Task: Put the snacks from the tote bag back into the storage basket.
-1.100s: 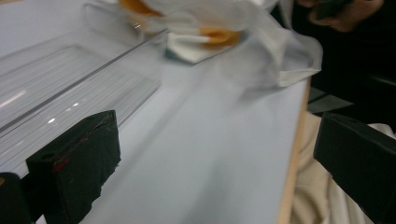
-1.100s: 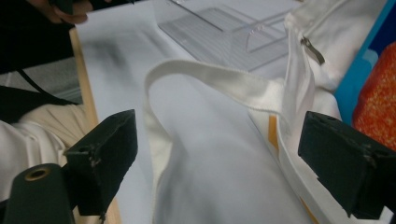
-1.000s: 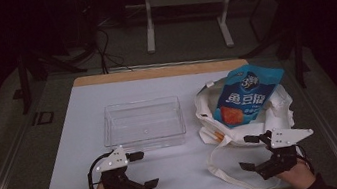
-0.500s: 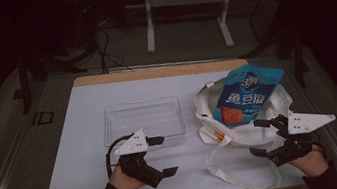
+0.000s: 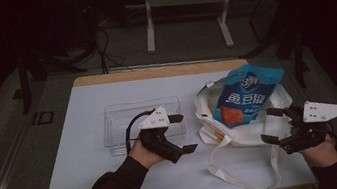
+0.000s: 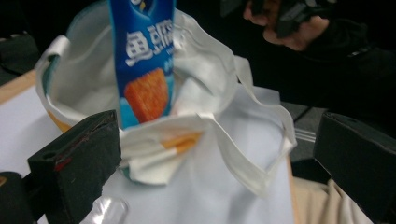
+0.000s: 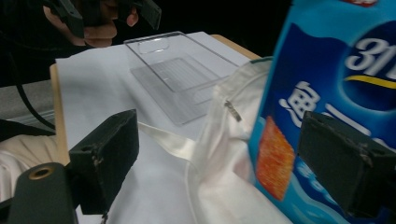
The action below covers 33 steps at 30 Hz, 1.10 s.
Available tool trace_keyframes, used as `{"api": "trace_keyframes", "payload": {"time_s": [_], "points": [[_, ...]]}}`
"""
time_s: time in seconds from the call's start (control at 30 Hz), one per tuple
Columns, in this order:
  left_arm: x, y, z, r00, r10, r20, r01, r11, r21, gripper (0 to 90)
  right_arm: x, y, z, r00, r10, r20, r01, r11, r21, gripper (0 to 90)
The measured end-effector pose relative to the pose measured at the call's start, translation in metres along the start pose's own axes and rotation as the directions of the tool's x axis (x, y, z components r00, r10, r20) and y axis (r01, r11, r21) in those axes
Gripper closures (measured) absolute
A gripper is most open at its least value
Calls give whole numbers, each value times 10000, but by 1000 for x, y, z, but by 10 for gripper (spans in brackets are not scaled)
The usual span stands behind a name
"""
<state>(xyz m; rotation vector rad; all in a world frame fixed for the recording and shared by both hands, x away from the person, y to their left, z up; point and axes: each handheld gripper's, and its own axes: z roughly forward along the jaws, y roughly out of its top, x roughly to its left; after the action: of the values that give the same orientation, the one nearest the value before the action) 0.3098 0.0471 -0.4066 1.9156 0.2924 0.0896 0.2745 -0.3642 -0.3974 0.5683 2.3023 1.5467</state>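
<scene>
Dark floor with metal stand legs and cables surrounds a wood-edged table (image 5: pixel 163 70) covered by a white sheet. Landmark: the white cloth bag (image 5: pixel 242 126), lying on the table's right half with its mouth open toward the far side and its straps (image 5: pixel 241 174) trailing toward the near edge.

Contents: a blue snack pouch (image 5: pixel 246 94) stands in the bag mouth, lower end inside the cloth, upper end projecting. Its long axis runs from the bag interior up and away toward the far right. The printed face with an orange panel is turned toward the person.

A clear plastic tray (image 5: pixel 142 120) sits left of the bag, apart from it, long side parallel to the table's near edge. It holds nothing.

Left gripper (image 5: pixel 182 134): between tray and bag, jaws spread wide, gripping nothing, pointed at the bag.

Right gripper (image 5: pixel 272 125): at the bag's right edge, jaws spread wide, nothing between them, pointed at the pouch.
</scene>
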Motion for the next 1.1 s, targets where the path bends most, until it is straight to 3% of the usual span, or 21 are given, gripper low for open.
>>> {"api": "trace_keyframes", "payload": {"time_s": [0.17,0.47,0.77,0.9,1.1], "points": [[8,14,13,9997,257,1,-257,9997,-29,14,-9,-2,-8,9995,52,327,-52,10000,11,141],[25,30,39,9994,333,21,-332,9992,-219,14,-31,-3,-18,9957,285,877,-287,9996,10,141],[42,44,73,9982,592,-37,-592,9982,-2,14,-56,-6,-17,9832,478,1760,-488,9988,12,141],[49,48,90,9972,670,-330,-665,9977,161,16,-68,-9,-14,9789,697,1918,-728,9973,89,146],[61,52,116,9976,494,-493,-483,9985,241,121,-85,-12,-5,9781,921,1865,-988,9947,269,170]]}}
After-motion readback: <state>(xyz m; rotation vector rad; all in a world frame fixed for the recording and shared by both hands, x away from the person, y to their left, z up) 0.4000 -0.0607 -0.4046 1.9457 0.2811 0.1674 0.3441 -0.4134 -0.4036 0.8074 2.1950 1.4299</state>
